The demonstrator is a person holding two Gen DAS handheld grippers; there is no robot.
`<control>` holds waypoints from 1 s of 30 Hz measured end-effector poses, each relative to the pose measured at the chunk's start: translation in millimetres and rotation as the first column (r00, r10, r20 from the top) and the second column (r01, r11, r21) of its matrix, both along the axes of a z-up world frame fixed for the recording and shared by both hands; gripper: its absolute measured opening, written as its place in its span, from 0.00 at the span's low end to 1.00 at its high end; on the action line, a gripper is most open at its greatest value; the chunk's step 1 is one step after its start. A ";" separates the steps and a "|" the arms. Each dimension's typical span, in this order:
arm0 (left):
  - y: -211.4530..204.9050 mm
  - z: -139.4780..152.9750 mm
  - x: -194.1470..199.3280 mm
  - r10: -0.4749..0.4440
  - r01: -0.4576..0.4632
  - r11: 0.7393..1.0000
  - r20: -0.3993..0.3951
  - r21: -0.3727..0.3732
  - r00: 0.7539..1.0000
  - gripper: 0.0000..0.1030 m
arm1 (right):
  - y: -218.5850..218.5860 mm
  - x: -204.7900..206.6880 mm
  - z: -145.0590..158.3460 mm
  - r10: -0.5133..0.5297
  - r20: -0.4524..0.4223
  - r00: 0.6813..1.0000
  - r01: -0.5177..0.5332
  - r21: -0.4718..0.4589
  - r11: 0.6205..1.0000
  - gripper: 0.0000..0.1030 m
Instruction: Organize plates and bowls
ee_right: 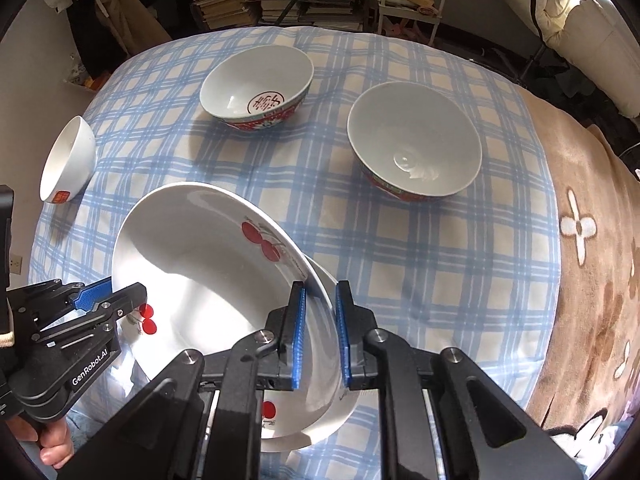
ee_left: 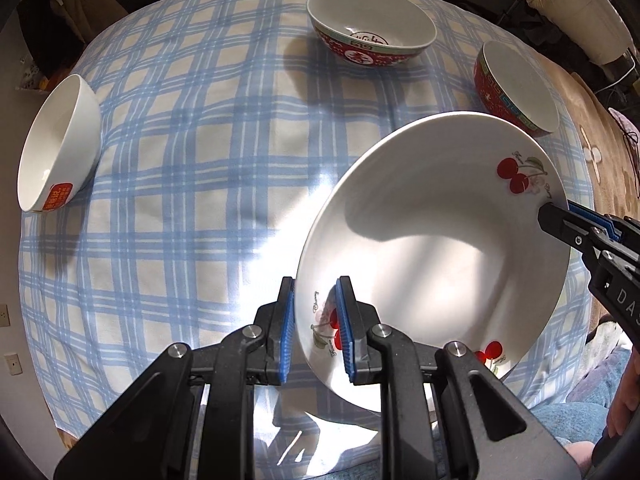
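white cherry-print plate hangs tilted above the blue plaid cloth, gripped at opposite rims: the left tool is closed on its near edge, the right tool pinches the other. beyond, a plain white bowl sits at the left, and two red-patterned bowls farther back.

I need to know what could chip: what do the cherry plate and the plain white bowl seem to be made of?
Cherry plate: glossy white glaze with printed cherries and sharp sunlight glare, probably ceramic or porcelain, though melamine is possible. Plain white bowl: smooth, shiny white, likely glazed ceramic too; it carries an orange sticker.
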State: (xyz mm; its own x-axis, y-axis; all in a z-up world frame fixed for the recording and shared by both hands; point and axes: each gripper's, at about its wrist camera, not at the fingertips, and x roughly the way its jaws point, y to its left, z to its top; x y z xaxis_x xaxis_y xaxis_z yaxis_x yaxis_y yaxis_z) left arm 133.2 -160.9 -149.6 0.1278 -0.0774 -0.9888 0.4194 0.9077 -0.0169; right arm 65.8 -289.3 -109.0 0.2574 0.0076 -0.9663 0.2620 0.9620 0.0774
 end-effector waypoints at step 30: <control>-25.4 -20.1 -22.3 -0.084 0.082 0.996 0.043 0.046 0.995 0.20 | -18.7 -27.3 -35.3 -0.063 0.020 0.998 0.062 0.061 0.996 0.15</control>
